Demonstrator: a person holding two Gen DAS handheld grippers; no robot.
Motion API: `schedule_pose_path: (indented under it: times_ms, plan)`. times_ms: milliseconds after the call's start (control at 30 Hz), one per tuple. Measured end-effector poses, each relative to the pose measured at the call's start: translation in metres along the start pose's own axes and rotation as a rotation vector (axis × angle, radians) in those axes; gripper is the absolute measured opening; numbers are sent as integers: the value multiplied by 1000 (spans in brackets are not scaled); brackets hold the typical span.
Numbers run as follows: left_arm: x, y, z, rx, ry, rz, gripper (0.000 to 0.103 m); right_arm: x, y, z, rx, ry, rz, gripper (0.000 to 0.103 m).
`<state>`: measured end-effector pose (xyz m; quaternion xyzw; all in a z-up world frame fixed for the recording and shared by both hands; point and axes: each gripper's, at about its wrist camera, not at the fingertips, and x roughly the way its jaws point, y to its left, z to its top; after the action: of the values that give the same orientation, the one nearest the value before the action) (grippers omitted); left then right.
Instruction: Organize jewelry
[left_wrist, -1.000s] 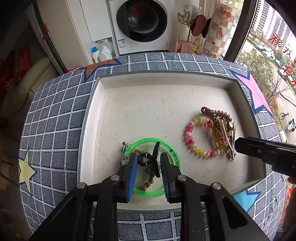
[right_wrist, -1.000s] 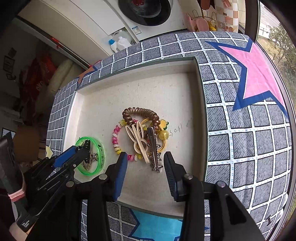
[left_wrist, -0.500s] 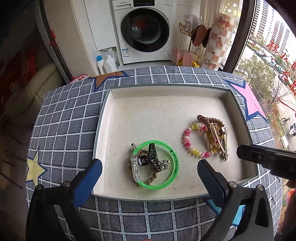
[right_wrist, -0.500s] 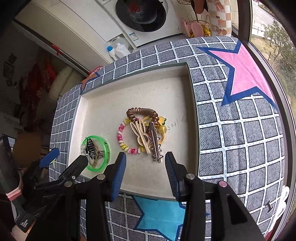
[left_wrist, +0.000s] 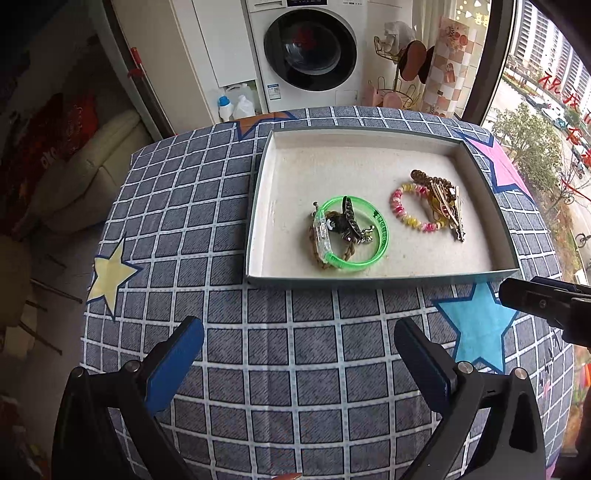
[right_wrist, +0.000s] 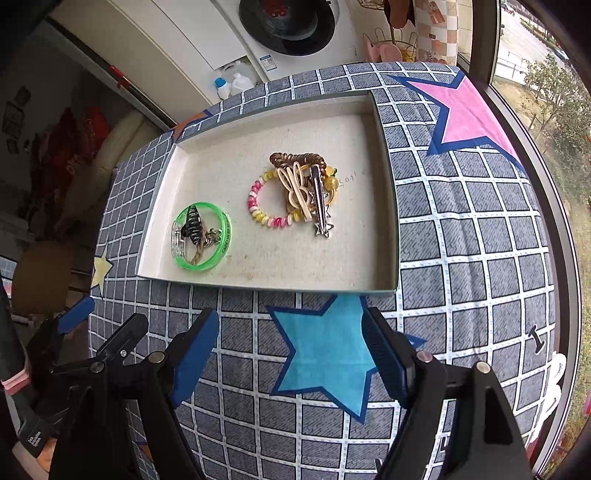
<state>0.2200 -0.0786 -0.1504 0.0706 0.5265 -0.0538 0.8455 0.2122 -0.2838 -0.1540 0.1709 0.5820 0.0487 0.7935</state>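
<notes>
The green bangle (left_wrist: 351, 233) lies in the left half of the tray (left_wrist: 255, 206), a smooth ring of see-through plastic, flat on the pale, grainy floor. Inside its circle sits a black claw clip (left_wrist: 345, 218) with toothed jaws, and a braided tan cord (left_wrist: 349, 251) loops under the ring's near edge. A clear, blocky clip (right_wrist: 178, 238) rests against the ring's left side.

To the right, apart from the bangle, is the second heap: a beaded bracelet (right_wrist: 266, 214) of glossy pink and yellow beads, a brown coiled hair tie (right_wrist: 295, 158) at its far end, a cream bunny-ear clip (right_wrist: 295, 190) laid across, and a slim metal clip with a star tip (right_wrist: 321, 210) pointing toward me. These overlap and touch one another.

The tray is a shallow rectangle with low grey-green walls, set on a padded cloth (left_wrist: 184, 206) printed with a grey denim-like grid and coloured stars.

My left gripper (left_wrist: 299, 354) hovers over the cloth on the near side of the tray, its blue-padded fingers spread wide, nothing between them. My right gripper (right_wrist: 290, 345) hangs above the blue star (right_wrist: 325, 350), also gaping wide and holding nothing. Beyond the table stands a white washing machine (left_wrist: 310, 51) with a round dark door.
</notes>
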Motion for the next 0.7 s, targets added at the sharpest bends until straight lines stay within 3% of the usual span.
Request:
schedule_pose_path:
  times_ms: [467, 500, 567, 700]
  plan:
    - [-72, 23, -41, -33, -39, 12, 103, -53, 39, -59, -54, -38, -85, 84]
    - [-76, 25, -43, -34, -39, 10, 103, -58, 41, -63, -56, -42, -89, 86]
    - [-85, 29, -48, -36, -41, 15, 103, -65, 45, -69, -59, -46, -99, 103]
    - [-103, 35, -58, -40, -43, 13, 103, -83, 54, -81, -66, -80, -129, 103]
